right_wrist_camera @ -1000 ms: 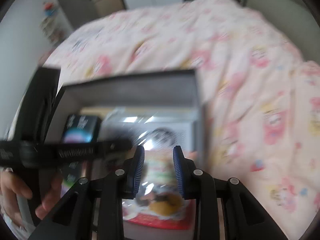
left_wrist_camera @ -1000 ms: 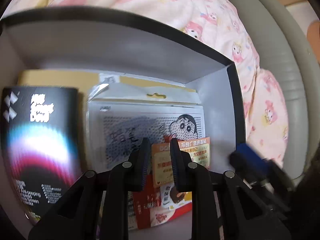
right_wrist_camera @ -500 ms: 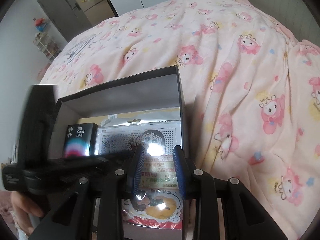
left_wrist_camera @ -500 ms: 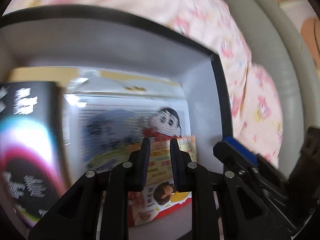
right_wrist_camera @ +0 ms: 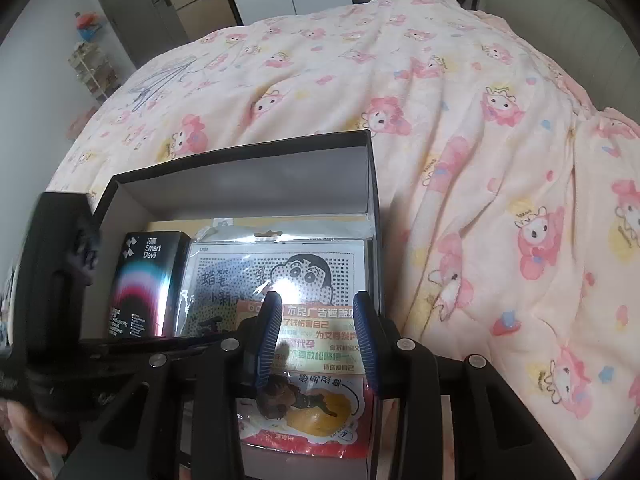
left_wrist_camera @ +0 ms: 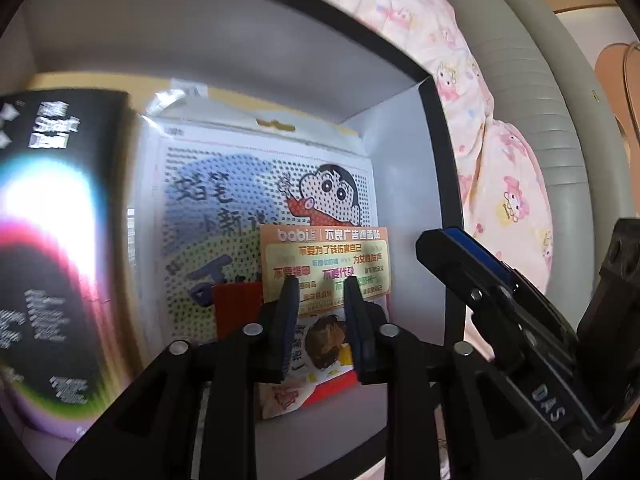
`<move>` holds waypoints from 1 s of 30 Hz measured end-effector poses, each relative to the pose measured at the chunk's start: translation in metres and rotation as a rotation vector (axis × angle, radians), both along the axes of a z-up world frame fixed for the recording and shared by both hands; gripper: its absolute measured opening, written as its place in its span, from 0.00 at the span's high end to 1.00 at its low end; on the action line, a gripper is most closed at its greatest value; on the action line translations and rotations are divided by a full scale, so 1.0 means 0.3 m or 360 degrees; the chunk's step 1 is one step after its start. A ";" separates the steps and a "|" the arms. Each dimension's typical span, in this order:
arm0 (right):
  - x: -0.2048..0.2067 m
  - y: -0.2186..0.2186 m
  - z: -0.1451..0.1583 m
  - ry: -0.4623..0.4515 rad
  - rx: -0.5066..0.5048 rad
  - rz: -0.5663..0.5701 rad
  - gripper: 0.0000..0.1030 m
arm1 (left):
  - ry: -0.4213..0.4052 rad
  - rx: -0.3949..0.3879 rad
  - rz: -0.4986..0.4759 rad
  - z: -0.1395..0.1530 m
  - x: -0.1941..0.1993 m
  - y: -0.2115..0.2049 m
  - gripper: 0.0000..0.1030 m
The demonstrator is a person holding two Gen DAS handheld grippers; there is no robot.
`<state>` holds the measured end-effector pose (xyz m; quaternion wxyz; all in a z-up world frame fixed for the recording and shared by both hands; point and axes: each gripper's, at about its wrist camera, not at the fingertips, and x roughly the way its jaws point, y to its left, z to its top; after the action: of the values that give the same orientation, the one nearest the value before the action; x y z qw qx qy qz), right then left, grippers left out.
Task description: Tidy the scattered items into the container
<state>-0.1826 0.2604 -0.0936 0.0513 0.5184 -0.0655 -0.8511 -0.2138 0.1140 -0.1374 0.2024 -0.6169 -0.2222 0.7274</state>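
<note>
Tidying looks close to finished, judging by what lies in the box (right_wrist_camera: 370, 184). The black, grey-lined container sits on the bed's pink blanket (right_wrist_camera: 460, 120) and holds a black Smart Devil carton (right_wrist_camera: 140, 280) at its left, a bagged cartoon dot board (right_wrist_camera: 276, 268) in the middle and an orange sticker pack (right_wrist_camera: 316, 344) on top toward the near right corner. The left claw (left_wrist_camera: 319, 292) hovers over the sticker pack, jaws a narrow gap apart and gripping nothing. The right claw (right_wrist_camera: 318, 320) hangs above the same pack, jaws wide apart and empty. No loose items show on the visible blanket; anything left would lie outside both views.
</note>
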 end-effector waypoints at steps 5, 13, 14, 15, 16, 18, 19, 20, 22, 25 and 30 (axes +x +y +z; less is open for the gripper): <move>0.032 -0.010 0.034 0.0055 0.0044 -0.0035 0.66 | 0.0237 -0.0190 0.0053 0.108 0.060 0.002 0.59; 0.173 -0.065 0.113 0.0162 0.0074 -0.0076 0.64 | 0.0410 -0.0328 -0.0011 0.235 0.197 -0.094 0.59; 0.197 -0.078 0.123 0.0168 0.0066 -0.0070 0.64 | 0.0413 -0.0324 -0.0014 0.242 0.230 -0.114 0.59; 0.220 -0.093 0.130 0.0172 0.0061 -0.0062 0.64 | 0.0418 -0.0320 -0.0016 0.246 0.263 -0.133 0.59; 0.245 -0.110 0.136 0.0178 0.0057 -0.0053 0.64 | 0.0419 -0.0315 -0.0016 0.255 0.291 -0.144 0.59; 0.294 -0.147 0.143 0.0189 0.0046 -0.0038 0.64 | 0.0415 -0.0315 -0.0013 0.267 0.351 -0.174 0.59; 0.321 -0.173 0.144 0.0192 0.0040 -0.0025 0.64 | 0.0417 -0.0324 -0.0009 0.272 0.378 -0.196 0.59; 0.341 -0.198 0.145 0.0189 0.0035 -0.0008 0.64 | 0.0423 -0.0336 -0.0002 0.278 0.407 -0.224 0.59; 0.369 -0.249 0.148 0.0182 0.0024 0.0040 0.64 | 0.0423 -0.0345 0.0020 0.285 0.447 -0.273 0.59; 0.397 -0.333 0.158 0.0178 0.0001 0.0111 0.64 | 0.0419 -0.0346 0.0085 0.296 0.492 -0.364 0.59; 0.413 -0.520 0.174 0.0179 -0.0006 0.0259 0.64 | 0.0423 -0.0411 0.0225 0.312 0.554 -0.526 0.59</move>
<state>-0.0587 0.1045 -0.0413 0.1250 0.4732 -0.0218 -0.8717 -0.0476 -0.0437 -0.0437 0.0977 -0.5192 -0.1412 0.8373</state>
